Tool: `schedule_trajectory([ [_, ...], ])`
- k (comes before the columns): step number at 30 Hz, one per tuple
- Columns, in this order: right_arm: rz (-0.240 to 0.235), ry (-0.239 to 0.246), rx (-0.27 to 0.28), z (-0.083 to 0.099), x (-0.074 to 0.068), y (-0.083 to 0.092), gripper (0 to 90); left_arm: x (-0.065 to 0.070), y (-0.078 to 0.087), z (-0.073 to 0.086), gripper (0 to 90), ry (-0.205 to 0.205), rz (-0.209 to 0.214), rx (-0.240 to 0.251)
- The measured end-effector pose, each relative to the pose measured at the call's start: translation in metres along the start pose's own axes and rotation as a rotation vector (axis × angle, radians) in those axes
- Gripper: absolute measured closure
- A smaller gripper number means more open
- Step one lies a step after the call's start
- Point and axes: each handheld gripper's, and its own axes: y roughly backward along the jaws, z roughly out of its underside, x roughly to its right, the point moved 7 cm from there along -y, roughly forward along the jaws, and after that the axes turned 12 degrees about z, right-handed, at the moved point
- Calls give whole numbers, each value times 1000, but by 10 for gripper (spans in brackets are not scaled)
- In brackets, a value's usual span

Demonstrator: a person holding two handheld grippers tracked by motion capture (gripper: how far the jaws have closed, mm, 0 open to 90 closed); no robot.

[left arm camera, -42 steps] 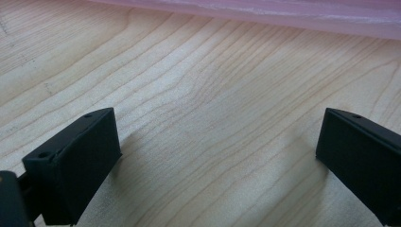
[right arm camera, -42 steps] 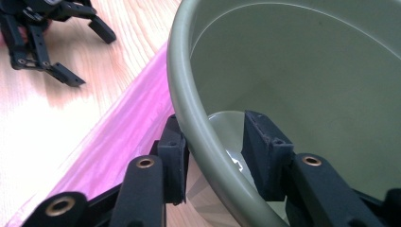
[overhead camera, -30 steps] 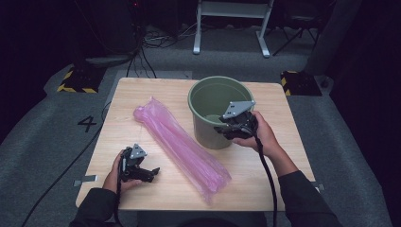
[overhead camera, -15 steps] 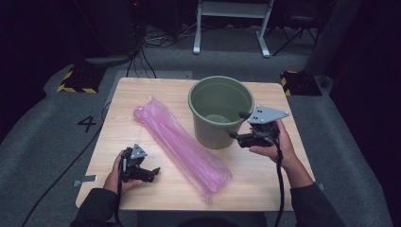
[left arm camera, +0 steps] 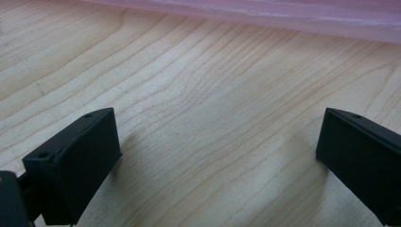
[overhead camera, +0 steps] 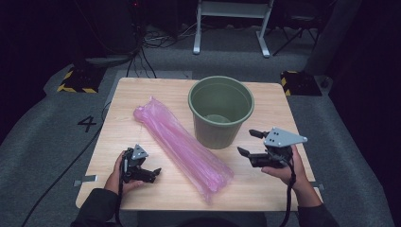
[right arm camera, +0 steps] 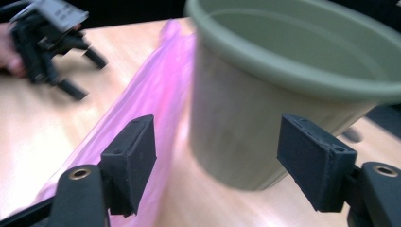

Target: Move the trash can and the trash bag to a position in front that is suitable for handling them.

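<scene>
Wooden table (overhead camera: 142,94), pale and bare apart from two things. Green bucket (overhead camera: 221,113) upright toward the far side, a little right of centre, mouth open, nothing to be made out inside. Pink plastic bag (overhead camera: 182,146), long and flat, laid diagonally from the far left toward the near edge, its near end just left of the bucket's foot and close beside it without clearly touching.

Right tongs (overhead camera: 250,142) held above the table just right of the bucket, jaws released and spread wide, nothing between them; in the right gripper view, right tongs (right arm camera: 215,156) aimed at the bucket (right arm camera: 283,94) wall with the bag (right arm camera: 151,104) running off to the left. Left tongs (overhead camera: 153,174) low at the near left, just left of the bag's middle stretch, likewise released and holding nothing; in the left gripper view, left tongs (left arm camera: 217,151) over bare table (left arm camera: 198,104), the bag's (left arm camera: 265,14) edge lying across the top, near but apart.

Likely step: taking hold of the bag so as to get it to the bucket. Best done by sliding one jaw low along the wood under the film's edge, pinching near an end rather than mid-length, and closing fully, thin plastic being prone to slip. Worth keeping the bucket steady with the other tongs, given how lightly such a bucket would tip.
</scene>
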Motion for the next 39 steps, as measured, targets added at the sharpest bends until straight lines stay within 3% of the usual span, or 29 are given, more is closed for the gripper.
schedule_trajectory([
  [3,-63,-33,-28,23,-16,-2,285,1,0,0,3,-1,2,-3],
  [4,-63,-33,-28,23,-16,-2,285,2,-1,0,3,-2,3,-2],
  [9,-115,-56,-128,60,-32,-19,311,2,0,0,4,-3,3,-2],
  [12,-126,-40,-153,69,-37,-23,330,2,-1,0,4,-2,1,0],
  [17,-170,-53,-197,88,-46,-34,390,3,-1,0,3,-1,-4,0],
  [21,-164,-43,-240,99,-50,-49,501,4,-1,0,3,0,-3,-3],
  [23,-167,-29,-258,106,-51,-59,663,4,-1,0,3,0,-2,-3],
  [24,-167,-29,-258,106,-51,-59,663,4,-1,0,3,0,-2,-3],
  [27,-151,17,-284,116,-50,-68,816,4,-1,0,3,-1,-2,-1],
  [30,-157,26,-286,119,-49,-70,827,3,-1,0,2,-4,-2,-2],
  [39,-128,-23,-277,123,-32,-66,840,3,-1,-1,1,0,2,-2],
])
